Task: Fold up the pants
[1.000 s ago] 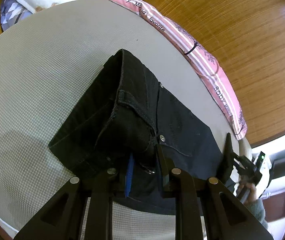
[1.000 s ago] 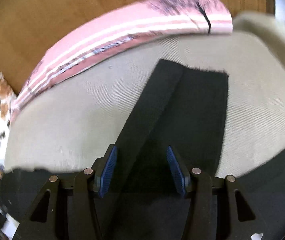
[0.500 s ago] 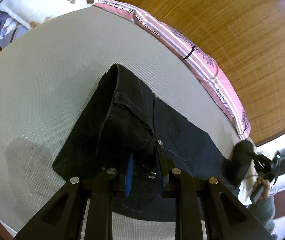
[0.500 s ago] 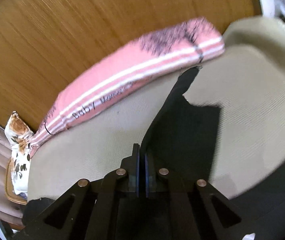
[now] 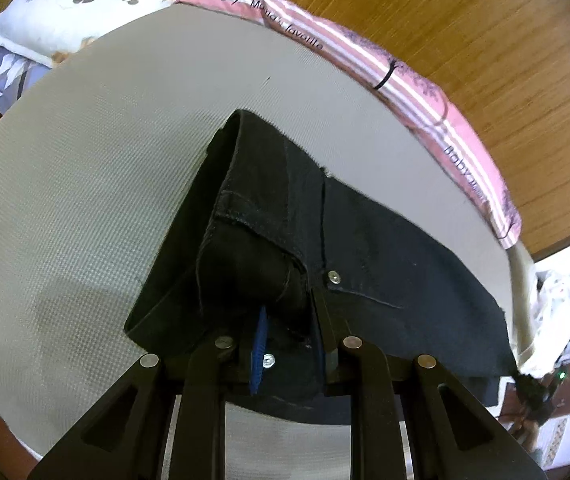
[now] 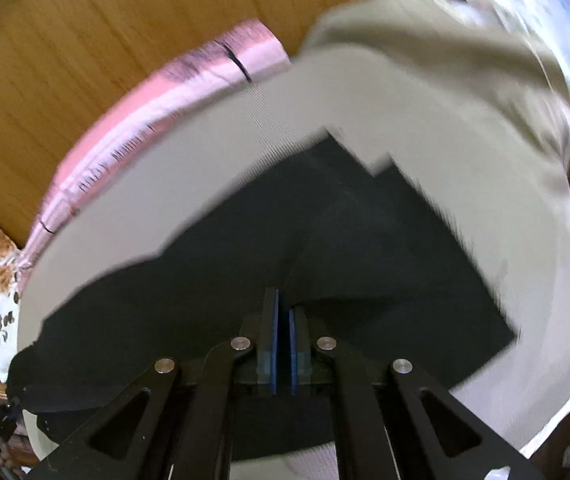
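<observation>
The black pants (image 5: 285, 240) lie on a pale grey bed cover (image 5: 85, 200) and fill the middle and lower part of both views. In the left wrist view, the left gripper (image 5: 291, 344) sits at the bottom middle of the frame, and its two fingers are pinched on the thick top part of the pants, near the waist, where a small metal button (image 5: 333, 277) shines. This grip likely keeps the waist end lifted and steady, so the cloth does not slide about. One blue pad (image 5: 259, 350) shows beside the bunched cloth. In the right wrist view, the right gripper (image 6: 283, 320) is at the bottom middle, and its blue pads are pressed close together. The dark cloth rises to a point right at the tips, so it seems to be pinching a thin bit of a pant leg, though the picture is blurry. Holding both ends is probably meant to let the person bring one end over the other for a fold. A pink striped blanket (image 5: 425, 92) runs along the far edge of the bed, with a flowery pillow (image 5: 85, 8) in the upper left.
</observation>
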Tool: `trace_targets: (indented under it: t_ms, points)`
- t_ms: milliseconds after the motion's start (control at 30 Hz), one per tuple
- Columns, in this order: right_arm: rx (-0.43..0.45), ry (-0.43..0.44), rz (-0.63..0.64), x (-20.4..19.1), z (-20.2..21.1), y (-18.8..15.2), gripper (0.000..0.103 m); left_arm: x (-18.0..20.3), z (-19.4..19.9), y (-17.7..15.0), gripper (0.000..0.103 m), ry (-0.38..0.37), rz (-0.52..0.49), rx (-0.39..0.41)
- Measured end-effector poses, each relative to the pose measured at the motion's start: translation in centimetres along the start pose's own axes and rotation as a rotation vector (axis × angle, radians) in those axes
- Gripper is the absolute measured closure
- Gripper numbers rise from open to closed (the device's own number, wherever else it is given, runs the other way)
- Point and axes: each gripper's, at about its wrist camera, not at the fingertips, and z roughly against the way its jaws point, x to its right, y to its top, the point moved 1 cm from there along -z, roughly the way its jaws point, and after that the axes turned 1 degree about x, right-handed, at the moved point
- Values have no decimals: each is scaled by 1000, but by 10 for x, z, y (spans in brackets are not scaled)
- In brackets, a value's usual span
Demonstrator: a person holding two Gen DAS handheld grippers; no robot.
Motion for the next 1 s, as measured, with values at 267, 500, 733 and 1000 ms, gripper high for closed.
trace_targets:
  t_ms: [267, 500, 733, 1000]
  points:
    - [6, -24, 39, 0, 5, 0, 100, 4, 6, 4, 83, 22, -30, -10]
    - [7, -41, 48, 14, 33, -25, 100, -7, 5, -9, 83, 28, -78, -63]
    - [-69, 13, -104, 57, 3, -50, 89, -16, -5, -19, 83, 60, -95, -99]
    - [28, 59, -313, 118, 14, -25, 72, -19, -16, -25, 81, 99, -85, -94]
